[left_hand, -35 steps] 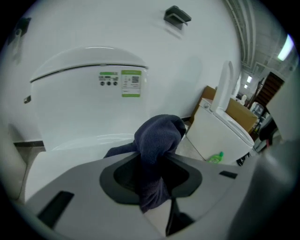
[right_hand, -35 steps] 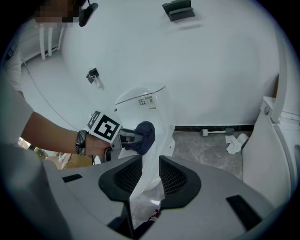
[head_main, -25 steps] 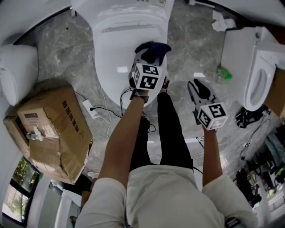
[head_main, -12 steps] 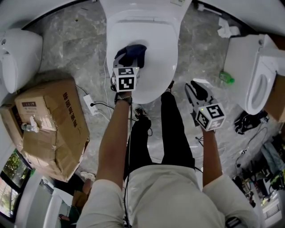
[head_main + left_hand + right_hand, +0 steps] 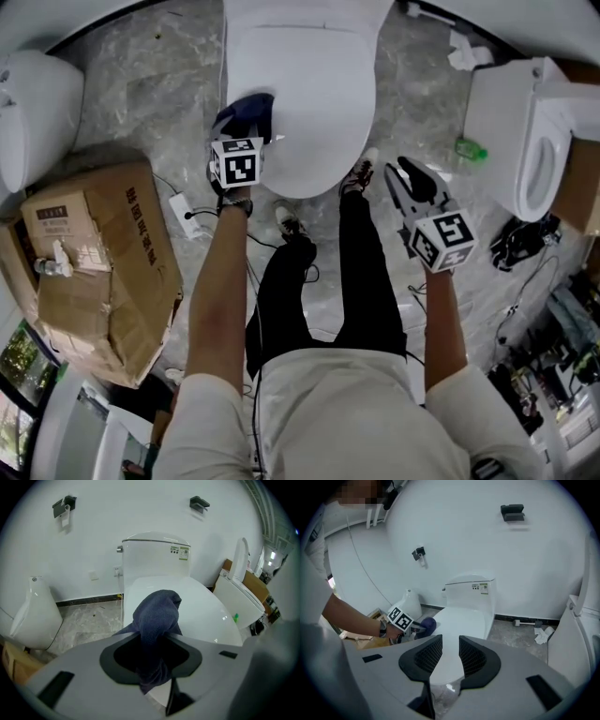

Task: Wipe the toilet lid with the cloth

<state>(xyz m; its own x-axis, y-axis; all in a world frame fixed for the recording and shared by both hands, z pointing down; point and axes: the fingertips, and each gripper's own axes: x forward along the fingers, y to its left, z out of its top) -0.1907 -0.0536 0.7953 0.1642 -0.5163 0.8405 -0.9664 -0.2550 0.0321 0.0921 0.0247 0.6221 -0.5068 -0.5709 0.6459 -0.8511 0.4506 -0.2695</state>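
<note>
Toilet lid (image 5: 309, 103) is closed, at your 12 o'clock. Your right gripper (image 5: 411, 186) hangs off the lid at its 4 o'clock, jaws parted, nothing in them. Left gripper (image 5: 246, 131) clamps the blue cloth (image 5: 251, 108), bunched at the lid's 8 o'clock edge.

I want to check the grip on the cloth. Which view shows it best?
The left gripper view: the cloth fills the middle, pinched between the jaws. The head view shows only a dark bunch past the marker cube; the right gripper view, a small blue patch beside the lid.
</note>
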